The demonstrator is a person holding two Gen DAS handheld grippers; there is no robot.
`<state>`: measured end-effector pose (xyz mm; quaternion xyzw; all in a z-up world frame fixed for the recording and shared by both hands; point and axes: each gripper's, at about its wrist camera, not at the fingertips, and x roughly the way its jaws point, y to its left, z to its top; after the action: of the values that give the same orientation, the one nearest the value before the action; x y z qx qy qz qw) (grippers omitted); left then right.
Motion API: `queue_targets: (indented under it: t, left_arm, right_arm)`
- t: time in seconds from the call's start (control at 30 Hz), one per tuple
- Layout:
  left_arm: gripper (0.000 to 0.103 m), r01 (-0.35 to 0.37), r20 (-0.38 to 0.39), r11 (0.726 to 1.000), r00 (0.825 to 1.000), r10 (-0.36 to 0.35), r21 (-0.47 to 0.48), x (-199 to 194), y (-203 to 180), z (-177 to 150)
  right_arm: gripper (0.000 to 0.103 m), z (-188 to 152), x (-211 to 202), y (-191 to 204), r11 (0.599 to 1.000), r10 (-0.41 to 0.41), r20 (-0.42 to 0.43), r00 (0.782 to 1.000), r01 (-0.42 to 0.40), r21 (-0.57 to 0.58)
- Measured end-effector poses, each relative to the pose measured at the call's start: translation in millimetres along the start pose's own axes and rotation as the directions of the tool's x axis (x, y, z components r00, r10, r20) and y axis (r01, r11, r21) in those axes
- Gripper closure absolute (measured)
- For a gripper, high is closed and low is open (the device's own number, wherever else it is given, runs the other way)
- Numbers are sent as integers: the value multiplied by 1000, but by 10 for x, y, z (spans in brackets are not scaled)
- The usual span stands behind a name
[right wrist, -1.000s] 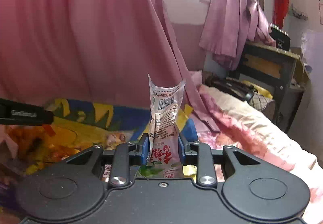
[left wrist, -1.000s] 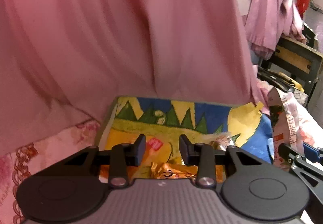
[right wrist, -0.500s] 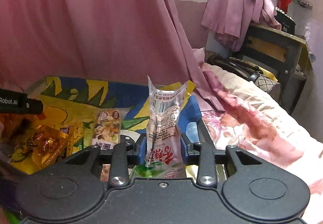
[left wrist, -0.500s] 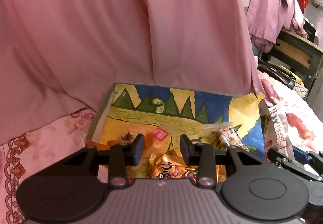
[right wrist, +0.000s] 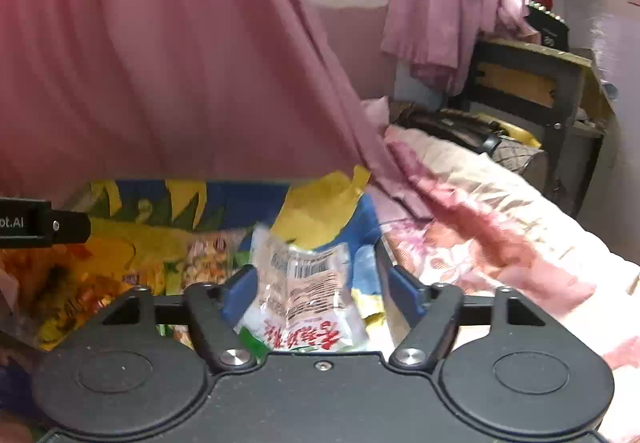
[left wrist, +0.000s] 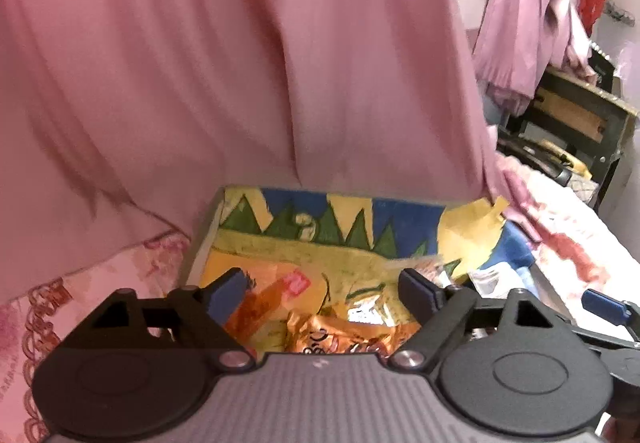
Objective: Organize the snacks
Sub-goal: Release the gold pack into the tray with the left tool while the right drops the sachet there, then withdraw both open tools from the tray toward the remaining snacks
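A box (left wrist: 304, 243) with a painted blue, yellow and green lining lies on the bed; it also shows in the right wrist view (right wrist: 224, 199). Orange snack packets (left wrist: 332, 335) lie in it below my left gripper (left wrist: 320, 291), which is open and empty. My right gripper (right wrist: 320, 291) is open; a white snack packet with red print (right wrist: 304, 299) lies loose between its fingers, in the box's right end. A mixed-nut packet (right wrist: 204, 263) lies to its left.
A pink curtain (left wrist: 240, 63) hangs right behind the box. A floral bedsheet (right wrist: 500, 235) spreads to the right. A dark desk (right wrist: 532, 83) with hung clothes stands at the far right. The left gripper's body (right wrist: 40, 223) juts in at the left.
My right gripper has opened and let go of the white packet, which has dropped and tilted into the box. My left gripper has opened wider.
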<state>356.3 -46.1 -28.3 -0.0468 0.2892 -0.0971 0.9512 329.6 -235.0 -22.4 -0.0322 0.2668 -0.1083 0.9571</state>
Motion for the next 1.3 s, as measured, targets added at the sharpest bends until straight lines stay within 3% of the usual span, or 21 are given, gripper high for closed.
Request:
queue_targets:
  t: [0.1,0.33,0.7,0.97,1.3]
  left_arm:
    - [1,-9,49,1000,999,8,7,-199,-20,63]
    - [1,-34,147,998,989,26,52,-757,-82,152]
    - [0,-86,222,996,972,78,25,-1711,34,-233]
    - [0,-136,209,990,967,143,-48,-2259,225,-549]
    - [0,-225,108,974,968,226,-26,-2671,329,-938]
  right_arm:
    - [15,46,-183,-74,999,3,32,999,-5,40]
    - [2,125,-760,-176,996,31,117,993,-41,83]
    - [1,-28,-1649,-161,989,136,159,978,-144,38]
    - [1,-300,-2272,-115,980,200,173,964,-199,-20]
    - [1,-622,-2782,12,961,272,137,952,-263,-82]
